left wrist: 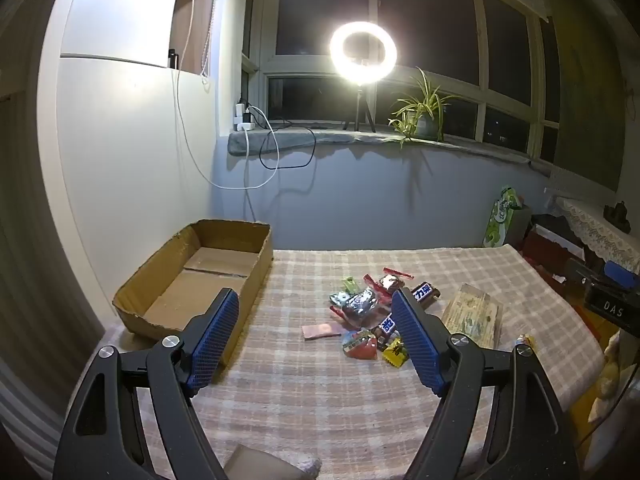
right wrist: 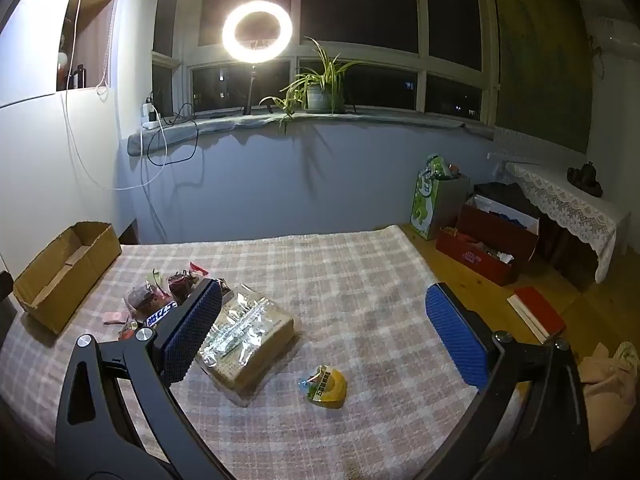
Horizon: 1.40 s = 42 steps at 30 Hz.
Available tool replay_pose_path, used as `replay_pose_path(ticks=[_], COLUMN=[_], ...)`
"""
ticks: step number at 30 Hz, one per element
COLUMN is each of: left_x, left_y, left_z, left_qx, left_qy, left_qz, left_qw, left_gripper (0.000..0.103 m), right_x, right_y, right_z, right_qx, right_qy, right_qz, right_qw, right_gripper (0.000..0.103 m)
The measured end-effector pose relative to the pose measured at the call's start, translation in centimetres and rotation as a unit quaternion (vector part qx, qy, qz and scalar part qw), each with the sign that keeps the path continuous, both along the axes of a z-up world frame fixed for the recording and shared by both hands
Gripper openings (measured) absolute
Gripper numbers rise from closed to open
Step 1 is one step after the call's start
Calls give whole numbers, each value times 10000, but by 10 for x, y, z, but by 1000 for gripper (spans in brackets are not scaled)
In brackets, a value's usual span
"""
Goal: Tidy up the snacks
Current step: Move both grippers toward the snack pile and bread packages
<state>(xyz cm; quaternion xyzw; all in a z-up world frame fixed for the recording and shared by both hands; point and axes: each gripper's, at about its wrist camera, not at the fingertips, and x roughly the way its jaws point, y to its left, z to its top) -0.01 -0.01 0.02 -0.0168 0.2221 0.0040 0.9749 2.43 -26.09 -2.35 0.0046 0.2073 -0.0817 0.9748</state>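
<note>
left gripper (left wrist: 316, 312): we see fingers spread, empty
right gripper (right wrist: 324, 304): spread, empty
snack pile (left wrist: 366, 320): right of cardboard box (left wrist: 192, 280)
yellow cup (right wrist: 328, 387): far right of box

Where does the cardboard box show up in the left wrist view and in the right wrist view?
Left wrist: the cardboard box sits left of centre, open side up, partly behind the left claw's left finger.
Right wrist: the same box lies at the far left edge, beyond the snack pile.
Shared landmark: the ring light on the windowsill.
</note>
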Motion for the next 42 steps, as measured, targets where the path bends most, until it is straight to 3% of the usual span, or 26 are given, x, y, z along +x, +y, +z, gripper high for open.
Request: replay_pose_path(ticks=[5,17,26,32,39,42], left_x=[0,6,71,108,131,126], left_y=[0,-2,-4,-10,-7,-2], left_z=[0,6,-1,11,25,21], left_qx=[-21,-16,-150,14,0,38], left_qy=[-15,-77,155,266,548,398], left_qz=[-7,-100,-370,-517,-501,-399], left_qw=[10000,9999,9991,9983,9972,9984], left_gripper=[79,79,79,79,79,79], right_x=[-13,2,57,110,129,124], right_y=[0,11,1,-14,-4,-2], right_z=[3,10,3,-4,20,21], right_qx=[-32,-35,287,597,241,251], right_qy=[-98,-6,-121,275,487,398], right_qz=[45,125,347,264,412,527], right_qw=[9999,9999,9989,9975,9977,9975], right_gripper=[103,103,103,103,103,103])
